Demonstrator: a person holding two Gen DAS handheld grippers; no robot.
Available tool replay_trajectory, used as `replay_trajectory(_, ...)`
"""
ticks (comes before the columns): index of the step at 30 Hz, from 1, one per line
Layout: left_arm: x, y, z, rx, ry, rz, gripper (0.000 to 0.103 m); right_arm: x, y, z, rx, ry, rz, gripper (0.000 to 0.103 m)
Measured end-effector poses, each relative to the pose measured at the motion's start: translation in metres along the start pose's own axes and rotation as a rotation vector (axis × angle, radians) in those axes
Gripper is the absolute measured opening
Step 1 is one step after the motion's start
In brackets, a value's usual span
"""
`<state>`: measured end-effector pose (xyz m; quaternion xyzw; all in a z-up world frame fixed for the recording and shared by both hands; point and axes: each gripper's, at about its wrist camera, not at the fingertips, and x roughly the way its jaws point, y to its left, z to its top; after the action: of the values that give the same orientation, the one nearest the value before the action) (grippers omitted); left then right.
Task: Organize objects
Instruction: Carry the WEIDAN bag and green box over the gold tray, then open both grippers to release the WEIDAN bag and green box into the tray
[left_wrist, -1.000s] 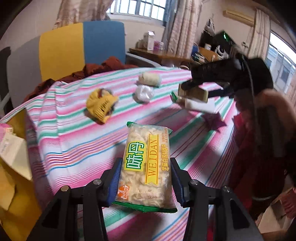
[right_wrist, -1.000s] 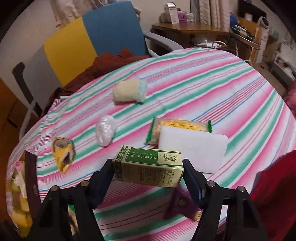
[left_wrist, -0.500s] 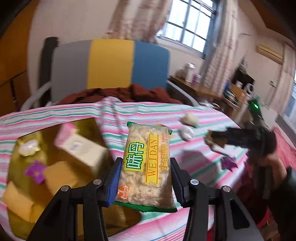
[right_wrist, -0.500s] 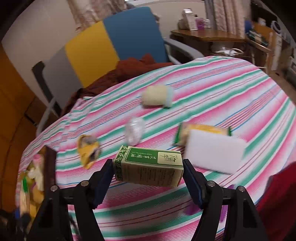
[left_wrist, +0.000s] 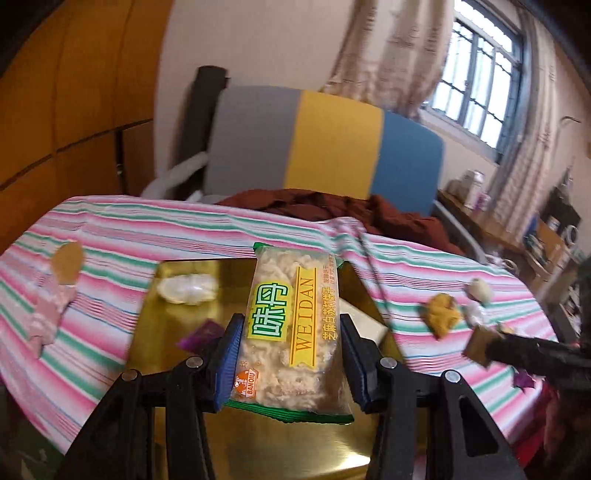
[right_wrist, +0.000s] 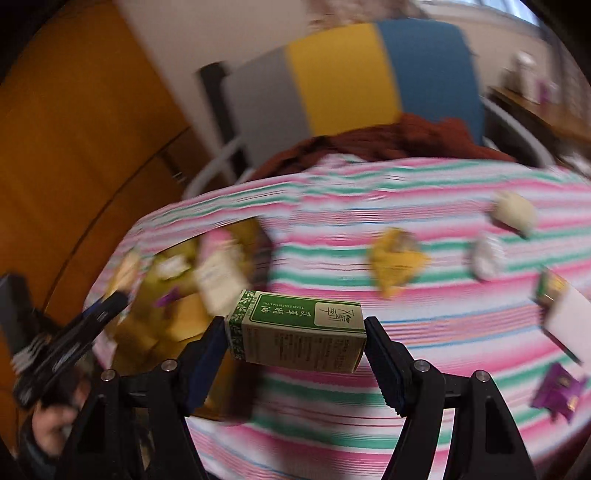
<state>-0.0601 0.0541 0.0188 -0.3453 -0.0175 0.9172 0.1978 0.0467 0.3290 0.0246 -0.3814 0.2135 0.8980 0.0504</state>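
Closest in, my left gripper (left_wrist: 290, 363) had its jaws partway closed, clamped on both sides of the WEIDAN snack pack (left_wrist: 291, 332), which hung right over the gold tray (left_wrist: 177, 354). Just past the tips a white wrapped sweet (left_wrist: 188, 290) and a purple wrapper (left_wrist: 197, 334) sat in that tray. My right gripper (right_wrist: 295, 352) pinched the green box (right_wrist: 297, 330) end to end, above the striped tablecloth (right_wrist: 369, 398). Further out, right of those jaws, lay a yellow packet (right_wrist: 397, 260), pretty blurry.
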Motion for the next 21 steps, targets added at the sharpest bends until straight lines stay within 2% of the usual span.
replay_trajectory(8,0.005,0.037,0.008,-0.044,-0.019,0.108,0.05,0.048,0.093,-0.013,-0.151,0.106,0.141,0.074)
replay_trajectory(15,-0.001,0.054,0.008,-0.073,-0.021,0.145,0.05,0.077,0.126,-0.028,-0.203,0.179,0.196,0.076)
replay_trajectory(18,-0.006,0.055,0.004,-0.074,-0.027,0.149,0.05,0.086,0.133,-0.034,-0.204,0.193,0.204,0.094)
replay_trajectory(21,-0.011,0.054,0.002,-0.078,-0.031,0.143,0.051,0.091,0.135,-0.036,-0.2,0.198,0.203,0.095)
